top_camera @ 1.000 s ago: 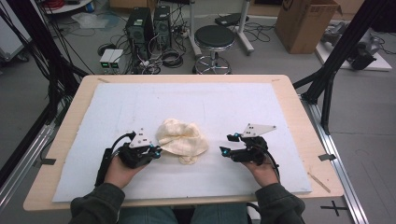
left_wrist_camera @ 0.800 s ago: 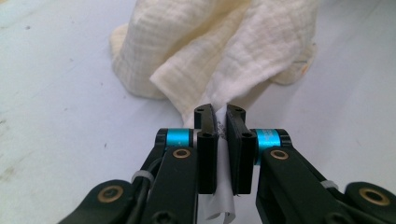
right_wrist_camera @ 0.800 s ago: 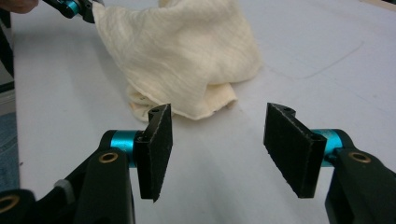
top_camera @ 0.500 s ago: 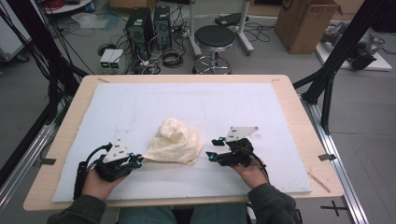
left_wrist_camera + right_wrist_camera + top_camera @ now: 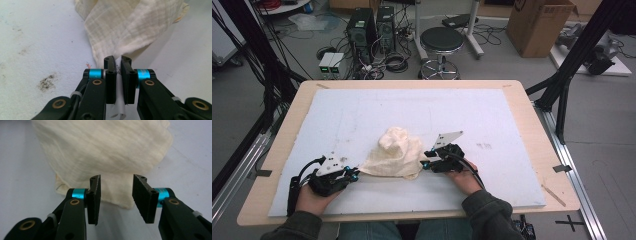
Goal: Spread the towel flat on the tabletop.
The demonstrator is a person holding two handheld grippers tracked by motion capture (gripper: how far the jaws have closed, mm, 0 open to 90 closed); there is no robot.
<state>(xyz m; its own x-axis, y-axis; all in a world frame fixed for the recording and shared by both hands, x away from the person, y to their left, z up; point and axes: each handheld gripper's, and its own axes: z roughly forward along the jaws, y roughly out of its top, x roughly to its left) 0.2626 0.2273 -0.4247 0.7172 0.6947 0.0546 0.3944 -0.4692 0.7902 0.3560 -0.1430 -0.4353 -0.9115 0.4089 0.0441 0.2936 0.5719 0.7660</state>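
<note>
A crumpled cream cloth [image 5: 394, 152] lies on the white mat [image 5: 362, 110], bunched up in the middle. Its near-left corner is drawn out flat toward my left gripper [image 5: 354, 175]. In the left gripper view that gripper [image 5: 118, 58] is shut on the cloth [image 5: 130, 27] corner and on a white tag beside it. My right gripper [image 5: 426, 160] sits at the cloth's right edge. In the right gripper view its jaws have just been closing. The right gripper [image 5: 116, 178] still stands open, a low corner of the cloth [image 5: 105, 152] lying between the pads without touching them.
The mat covers most of a wooden table [image 5: 532, 130]. Bare mat stretches behind and to the right of the cloth. Beyond the far edge stand a stool [image 5: 441, 42], computer cases [image 5: 371, 27] and a cardboard box [image 5: 539, 25]. Black frame posts [image 5: 562, 95] flank the table.
My left gripper has pulled the cloth's corner left and toward the front edge, stretching the cloth out. My right gripper has moved left up to the cloth's right edge.
</note>
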